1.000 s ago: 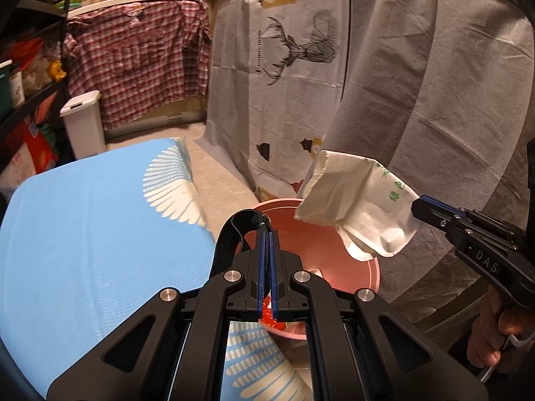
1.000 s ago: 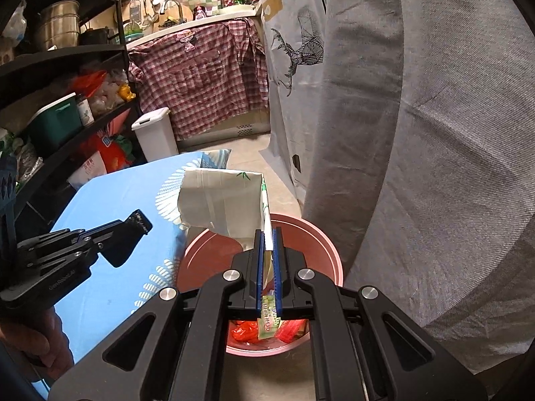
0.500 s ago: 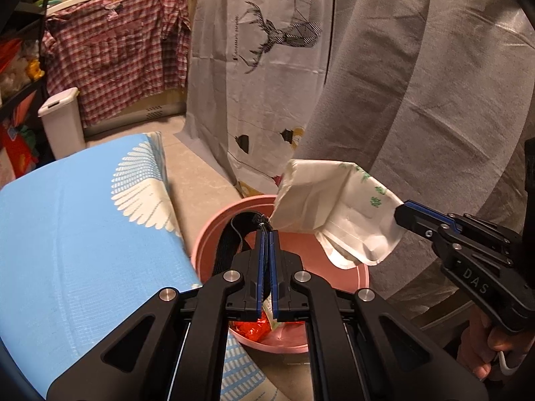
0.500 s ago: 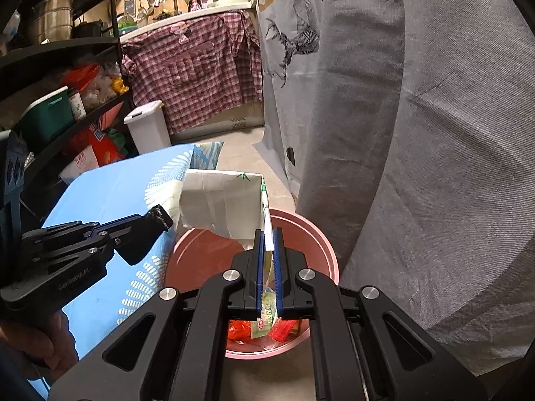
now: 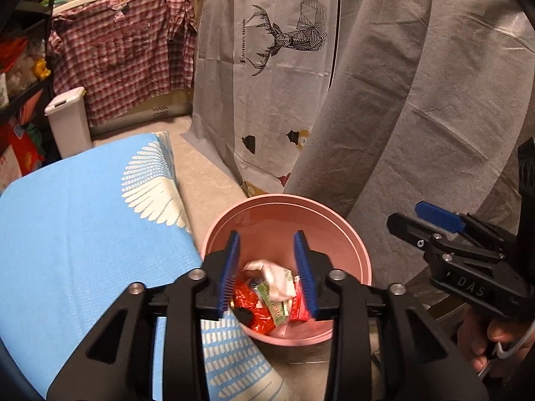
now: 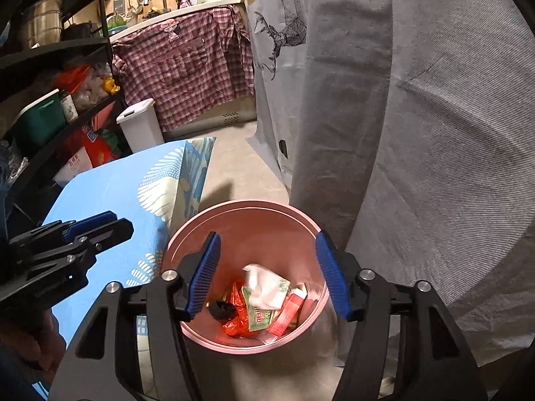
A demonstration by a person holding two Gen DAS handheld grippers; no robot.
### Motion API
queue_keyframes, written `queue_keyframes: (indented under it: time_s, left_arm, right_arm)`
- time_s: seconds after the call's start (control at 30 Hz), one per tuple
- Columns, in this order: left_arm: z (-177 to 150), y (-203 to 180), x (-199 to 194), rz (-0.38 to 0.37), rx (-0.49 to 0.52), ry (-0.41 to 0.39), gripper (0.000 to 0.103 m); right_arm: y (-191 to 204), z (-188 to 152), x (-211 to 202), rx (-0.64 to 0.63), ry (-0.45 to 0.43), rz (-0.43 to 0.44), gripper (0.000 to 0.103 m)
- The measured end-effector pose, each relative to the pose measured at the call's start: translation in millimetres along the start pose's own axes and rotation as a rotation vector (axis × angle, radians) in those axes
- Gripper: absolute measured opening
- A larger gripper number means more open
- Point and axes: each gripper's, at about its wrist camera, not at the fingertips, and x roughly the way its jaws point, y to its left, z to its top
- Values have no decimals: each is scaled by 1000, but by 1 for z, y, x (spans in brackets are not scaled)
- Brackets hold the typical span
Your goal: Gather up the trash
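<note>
A pink bin point(image 5: 337, 224) stands on the floor beside the blue table; it also shows in the right wrist view point(image 6: 267, 220). Inside lie a white crumpled wrapper point(image 5: 274, 275), red wrappers point(image 5: 245, 304), a green packet point(image 6: 259, 310) and a black cord point(image 6: 220, 309). My left gripper point(image 5: 267, 274) is open and empty above the bin. My right gripper point(image 6: 267, 274) is open and empty above the bin too. The right gripper shows at the right of the left wrist view point(image 5: 434, 224); the left one shows at the left of the right wrist view point(image 6: 97, 229).
A blue tablecloth with white feather print point(image 5: 83, 234) covers the table left of the bin. Grey fabric point(image 5: 418, 100) and a deer-print sheet point(image 5: 274, 50) hang behind the bin. A white pedal bin point(image 5: 68, 120) and shelves point(image 6: 50, 83) stand farther back.
Both grippers have opened. The white wrapper held by the right gripper and the black cord held by the left have dropped into the pink bin.
</note>
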Motion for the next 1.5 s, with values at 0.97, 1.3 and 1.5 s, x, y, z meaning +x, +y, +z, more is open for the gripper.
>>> queue_keyframes:
  time_s: [0.97,1.3,1.5]
  left_arm:
    - [-77,-10,-129,212,-164,-72,74]
    - [-81,-14,-113,219,-127,-50,74]
    - [-82,-13,-110,213,-145,-42,74]
  right_arm:
    - [36,-51,-118,-87,-154,-125,83]
    - [38,-50,-106,-78,-130,-120,83]
    - [38,-50,-104,-74,-127,-120,83]
